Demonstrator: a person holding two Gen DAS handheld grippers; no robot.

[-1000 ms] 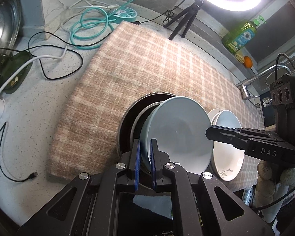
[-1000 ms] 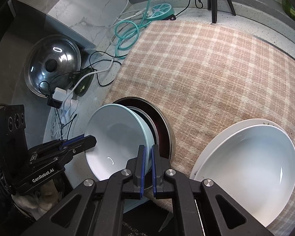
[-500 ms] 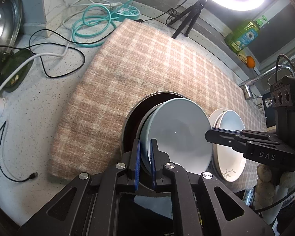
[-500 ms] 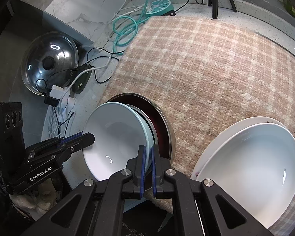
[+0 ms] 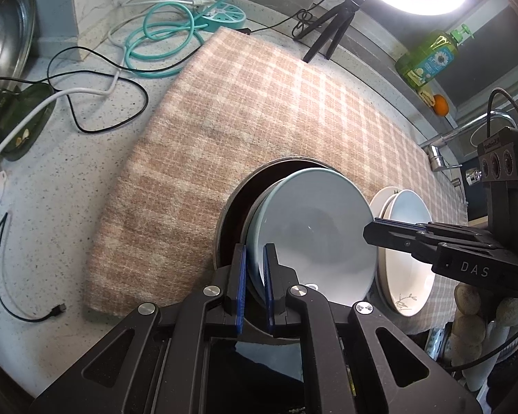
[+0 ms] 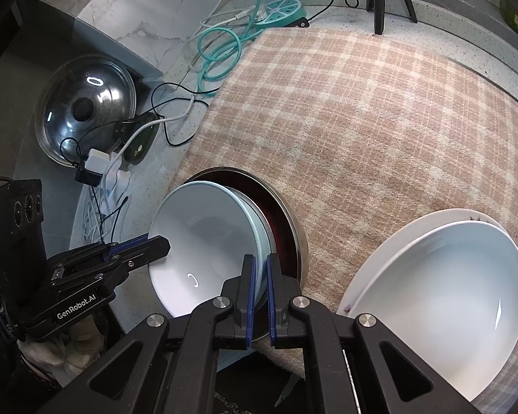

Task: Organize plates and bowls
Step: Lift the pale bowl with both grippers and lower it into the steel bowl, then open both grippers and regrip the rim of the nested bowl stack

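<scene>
Both grippers pinch the same pale blue bowl (image 5: 314,231) by its rim, on opposite sides. Left gripper (image 5: 255,283) has blue pads narrow, clamped on the rim at the bowl's 7 o'clock in the left wrist view. Right gripper (image 6: 259,288) is likewise nearly closed on the rim, at the bowl's 4 o'clock in the right wrist view. The bowl is tilted, leaning in a dark metal pan (image 5: 234,207) that sits on the plaid cloth (image 5: 259,103). The stack of white plates (image 6: 442,286) lies at 3 o'clock from the bowl, well nearer the right gripper than the left. Judgement: if the bowl goes to that stack, it travels toward 3 o'clock and the right hand leads; the tilted rim must clear the pan's edge first
</scene>
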